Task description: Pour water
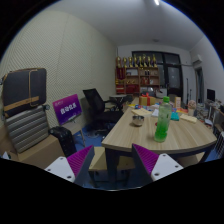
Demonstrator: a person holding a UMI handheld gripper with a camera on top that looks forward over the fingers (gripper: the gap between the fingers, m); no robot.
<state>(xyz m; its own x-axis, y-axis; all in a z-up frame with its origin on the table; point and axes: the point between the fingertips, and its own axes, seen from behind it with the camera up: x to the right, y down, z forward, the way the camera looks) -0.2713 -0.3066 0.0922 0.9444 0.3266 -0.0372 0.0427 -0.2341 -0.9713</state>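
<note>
One green bottle [162, 123] stands on the one long wooden table [150, 138] right of centre, with a cluster of small items [158, 101] behind it too small to count. One black office chair [98, 106] at centre, one purple banner [67, 107] at left, one grey drawer cabinet [27, 128] far left. Two purple-padded fingers [148, 159] of the gripper [113, 160] at bottom, set apart with nothing between; one shelf unit [137, 75] at the upper back wall.

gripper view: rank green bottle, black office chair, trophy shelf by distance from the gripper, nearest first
Gripper open, holding nothing.
1. Green bottle, on the wooden table, ahead and right of the fingers.
2. Black office chair, beyond the table's left end.
3. Trophy shelf, against the far wall.
</note>
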